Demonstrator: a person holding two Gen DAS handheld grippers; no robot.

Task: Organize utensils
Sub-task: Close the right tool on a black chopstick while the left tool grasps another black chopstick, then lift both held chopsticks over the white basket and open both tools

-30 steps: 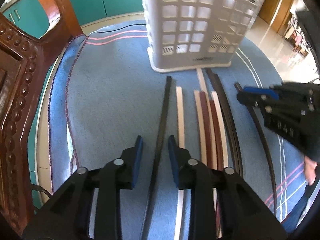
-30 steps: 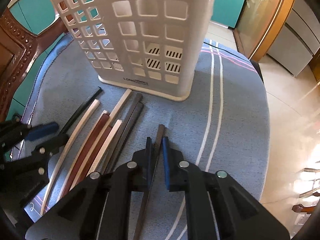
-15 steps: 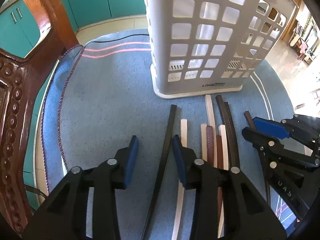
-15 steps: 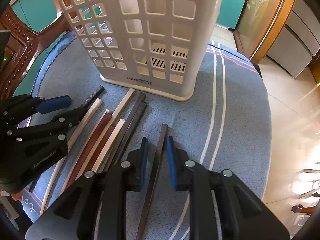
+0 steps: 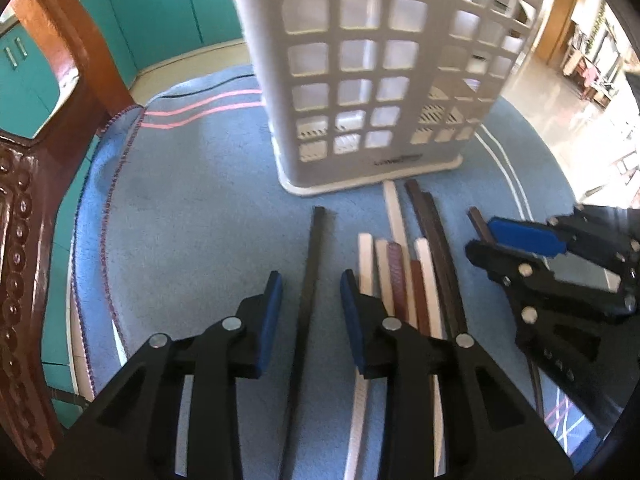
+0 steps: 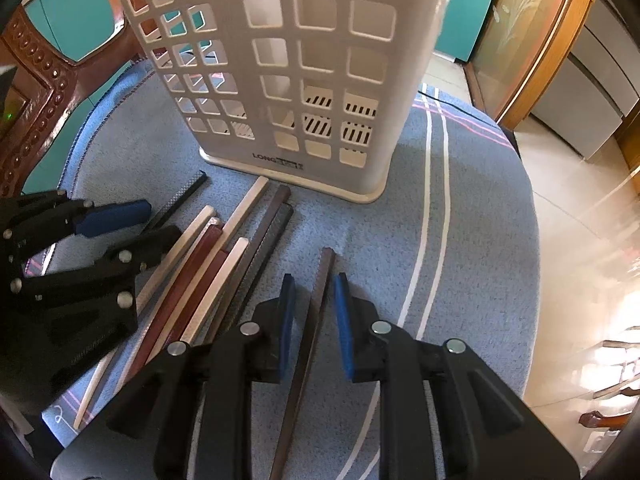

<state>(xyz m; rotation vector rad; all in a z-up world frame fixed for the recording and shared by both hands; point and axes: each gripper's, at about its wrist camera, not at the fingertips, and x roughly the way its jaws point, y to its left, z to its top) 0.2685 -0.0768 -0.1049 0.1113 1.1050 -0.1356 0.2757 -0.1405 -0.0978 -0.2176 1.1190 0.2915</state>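
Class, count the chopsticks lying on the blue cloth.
10: a black chopstick between the left gripper fingers, a dark chopstick between the right gripper fingers, and a bundle of eight between them; overlap may hide more.

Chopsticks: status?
Left gripper open astride black chopstick. Right gripper open astride dark chopstick. Basket ahead, path clear.

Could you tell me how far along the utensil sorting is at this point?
Nothing looks done: the white basket shows no chopsticks through its holes. In hand: the left gripper is open astride a black chopstick, and the right gripper is open astride a dark brown chopstick; neither is gripped. Left: both of those plus the chopstick bundle lying on the blue cloth.
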